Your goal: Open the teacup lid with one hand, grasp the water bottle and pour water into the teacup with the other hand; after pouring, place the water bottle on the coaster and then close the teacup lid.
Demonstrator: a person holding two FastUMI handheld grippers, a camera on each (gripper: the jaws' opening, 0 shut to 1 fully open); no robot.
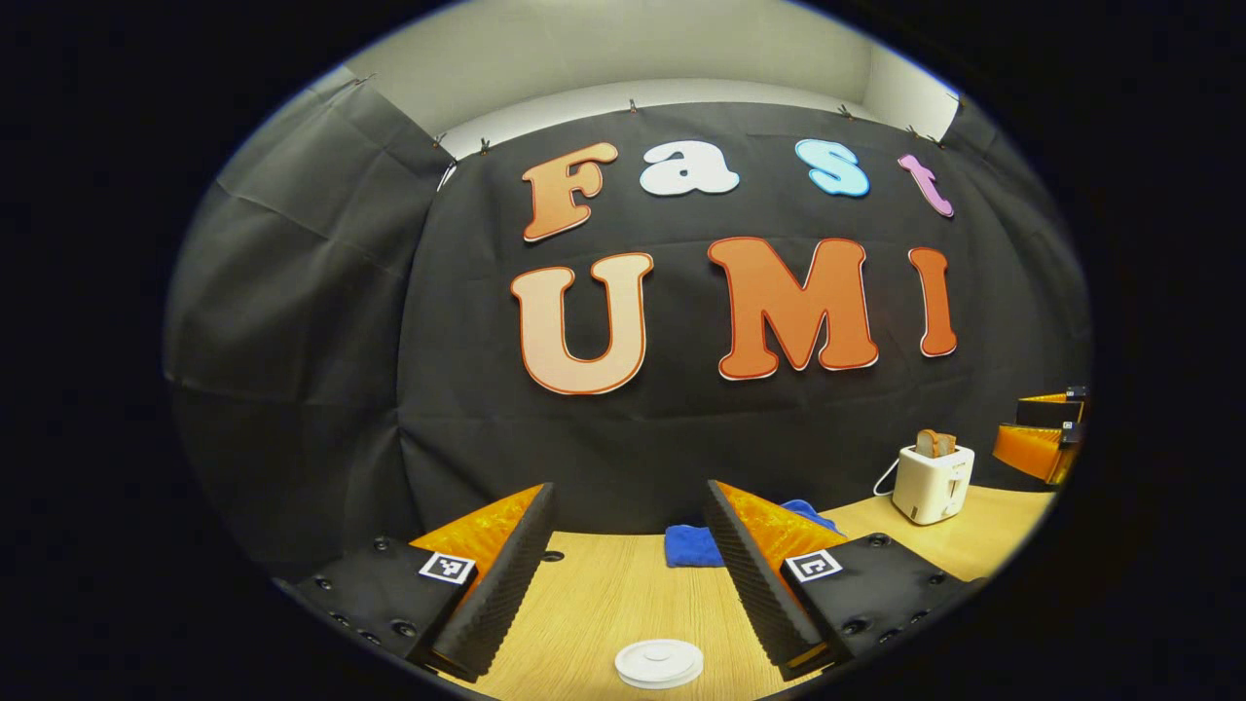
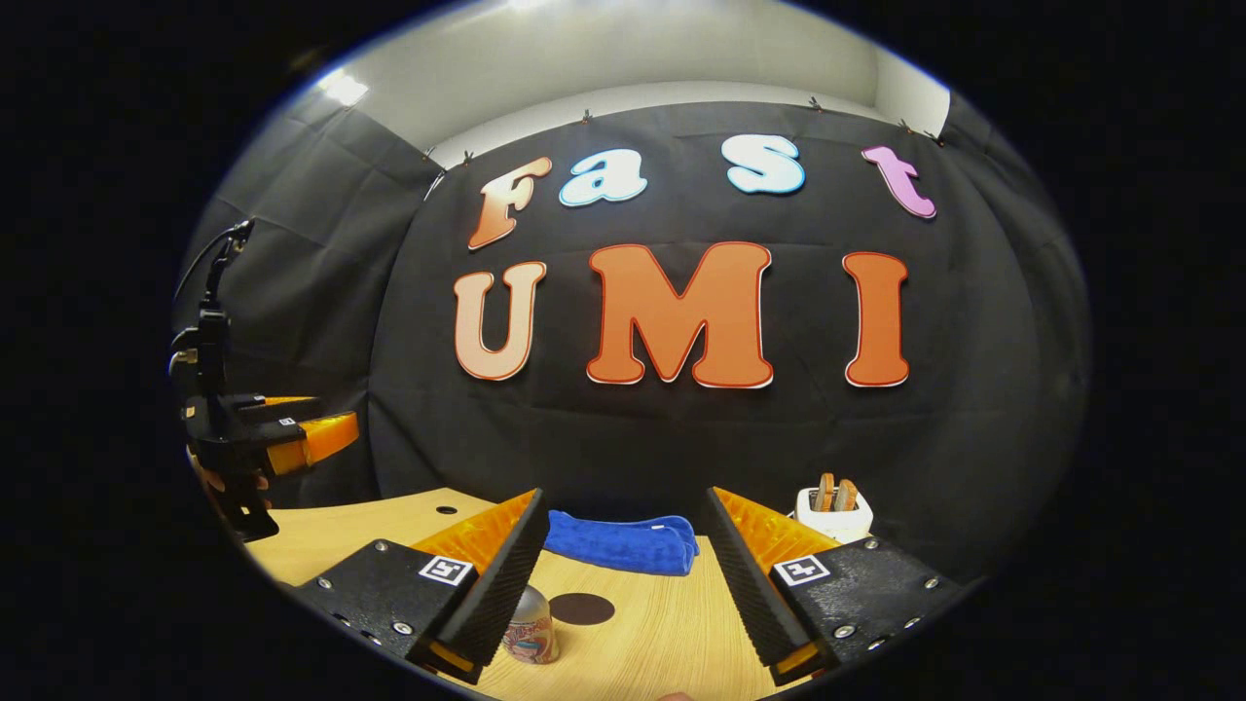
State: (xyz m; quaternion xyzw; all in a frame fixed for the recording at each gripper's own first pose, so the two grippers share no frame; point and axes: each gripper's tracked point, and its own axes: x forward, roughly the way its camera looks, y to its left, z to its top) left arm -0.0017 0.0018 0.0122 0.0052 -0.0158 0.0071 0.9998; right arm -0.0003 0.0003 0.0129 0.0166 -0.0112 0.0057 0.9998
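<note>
Both claws stand open and empty: left gripper [image 1: 631, 574], right gripper [image 2: 623, 584]. Table [image 2: 662, 623] spans the lower frame. Water bottle [image 2: 531, 628], lower centre beside my right claw's left finger, is half cut off; I judge it light and slippery, so grasp mid-body. Dark coaster [image 2: 581, 608] lies just beside it. White teacup lid [image 1: 659, 663] sits bottom centre; the cup beneath is hidden; likely fragile.

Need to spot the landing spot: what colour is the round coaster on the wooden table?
Dark brown flat round coaster, clearest in the right gripper view.
</note>
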